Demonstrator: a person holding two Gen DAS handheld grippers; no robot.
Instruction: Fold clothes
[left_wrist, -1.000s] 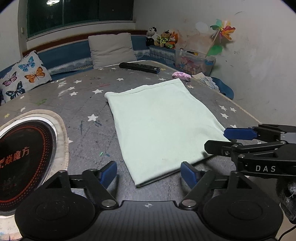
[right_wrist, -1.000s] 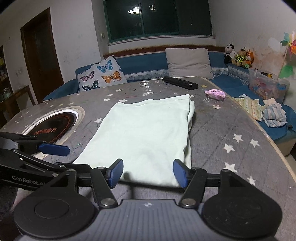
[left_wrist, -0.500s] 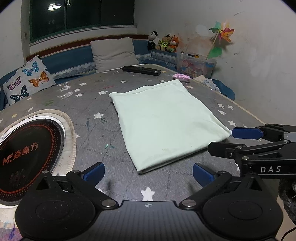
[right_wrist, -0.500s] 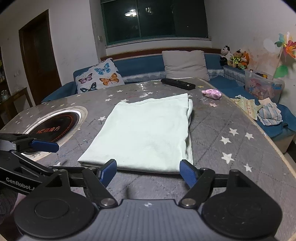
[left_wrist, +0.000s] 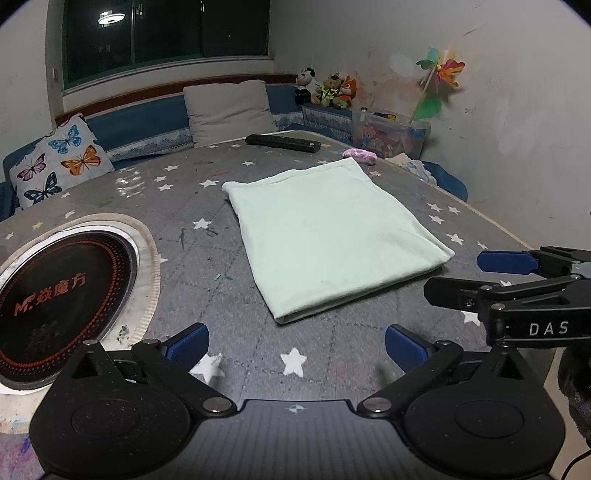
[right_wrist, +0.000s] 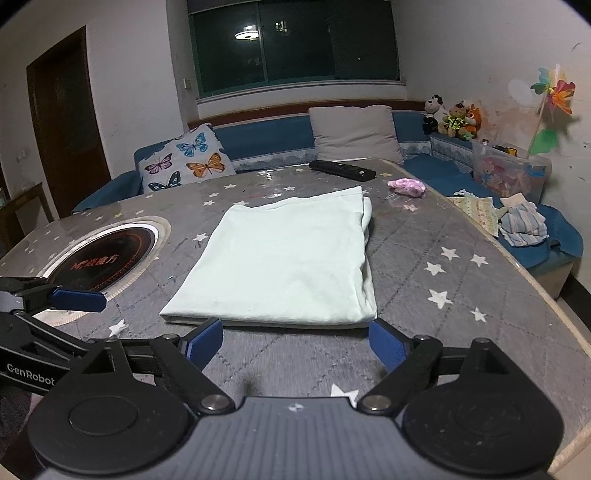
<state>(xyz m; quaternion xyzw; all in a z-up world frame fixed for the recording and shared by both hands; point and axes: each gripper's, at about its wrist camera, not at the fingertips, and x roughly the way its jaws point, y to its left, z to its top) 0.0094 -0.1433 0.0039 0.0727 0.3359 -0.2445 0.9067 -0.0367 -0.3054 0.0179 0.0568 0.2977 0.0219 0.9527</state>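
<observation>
Grey star-print table (left_wrist: 303, 354): folded pale-green cloth (left_wrist: 325, 236), remote (left_wrist: 282, 143), pink item (left_wrist: 359, 154) (perhaps cloth), inset burner (left_wrist: 62, 288).

Dim indoor light; ceiling lamp reflected in dark window (right_wrist: 295, 40); glare on table (left_wrist: 125, 181); fisheye bending, black vignette corners; sharp focus.

Your two handheld grippers, black frames with blue pads

Your left gripper (left_wrist: 297, 345) and right gripper (right_wrist: 295, 341) match: ribbed dark-grey housing with a small crosshair mark, round black pivot discs, silver screws, blue fingertips (left_wrist: 188, 341). White "DAS" lettering marks the right one's side, "GenRobot" the left one's; a thin black cable trails at far right
</observation>
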